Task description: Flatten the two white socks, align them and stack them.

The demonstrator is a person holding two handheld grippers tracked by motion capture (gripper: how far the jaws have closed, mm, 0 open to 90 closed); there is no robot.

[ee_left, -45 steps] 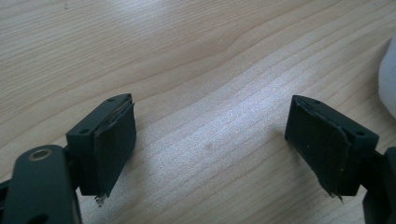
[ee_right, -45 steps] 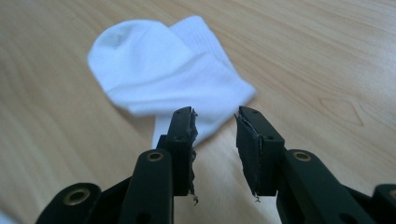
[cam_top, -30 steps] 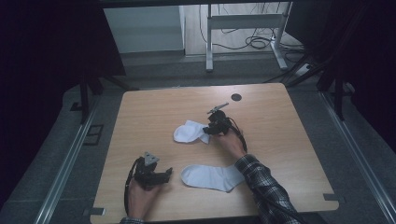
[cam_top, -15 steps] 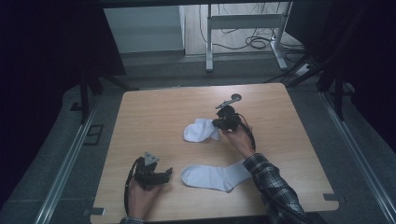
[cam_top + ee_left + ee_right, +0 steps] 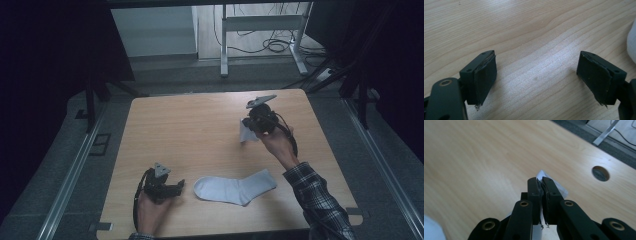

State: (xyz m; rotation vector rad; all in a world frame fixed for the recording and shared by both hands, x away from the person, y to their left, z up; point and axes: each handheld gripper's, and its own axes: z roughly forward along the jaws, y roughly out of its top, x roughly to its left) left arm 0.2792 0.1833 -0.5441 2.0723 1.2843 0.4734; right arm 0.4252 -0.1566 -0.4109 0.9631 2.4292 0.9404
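A white sock (image 5: 235, 188) lies flat near the front edge of the wooden table (image 5: 190, 130). Just left of its toe, my left gripper (image 5: 177, 187) rests low with its jaws wide apart. In the left gripper view the left gripper (image 5: 536, 60) has bare wood between the pads, and the flat sock's edge (image 5: 632, 45) shows at far right. My right gripper (image 5: 250, 124) is raised over the table's right half, shut on a second white sock (image 5: 244, 134) that hangs from it. In the right gripper view the right gripper (image 5: 541, 180) pinches white cloth (image 5: 562, 190) that pokes out past the tips.
A round cable hole (image 5: 600, 173) sits near the table's far right edge. Beyond the table a metal desk frame (image 5: 260, 22) stands with cables on the floor. Rails run along both sides of the table.
The right gripper has lifted the crumpled sock off the table and carried it right and farther back; the sock now hangs. The left gripper and flat sock have not moved.
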